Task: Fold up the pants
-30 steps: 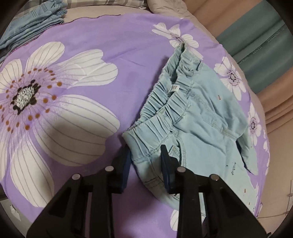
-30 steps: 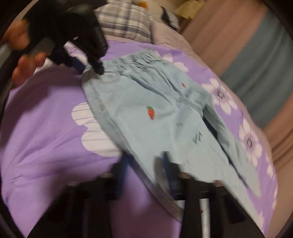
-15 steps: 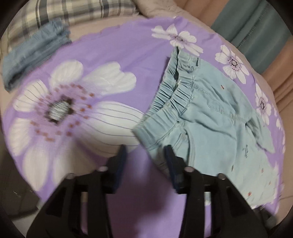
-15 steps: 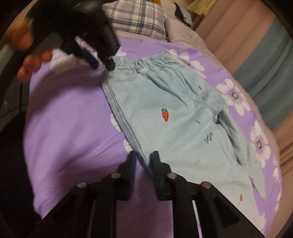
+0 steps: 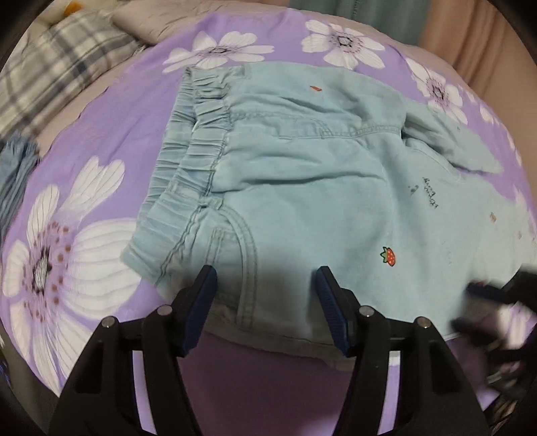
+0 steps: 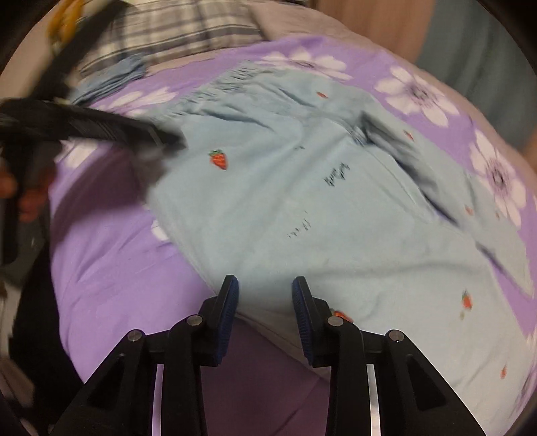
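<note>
Pants [image 5: 302,174]: soft matt cloth, pale blue denim look, gathered elastic waistband [image 5: 188,161], raised stitched seams, small printed strawberry [image 5: 388,256]. Bedspread [image 5: 141,110]: smooth matt purple cloth, printed white flowers. Pillow [image 5: 57,67], far left: woven plaid cloth, matt. Left gripper [image 5: 263,285]: black plastic with slight sheen, ribbed blue pads [image 5: 327,302], dull metal pins [image 5: 364,311]. Right gripper [image 6: 265,295]: same black plastic, ribbed blue pads [image 6: 231,302]. Curtain [image 6: 386,30], far right: matt beige cloth in folds.

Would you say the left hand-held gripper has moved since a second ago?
Yes. The left hand-held gripper has swung from the large white flower toward the pants, jaws wider.
</note>
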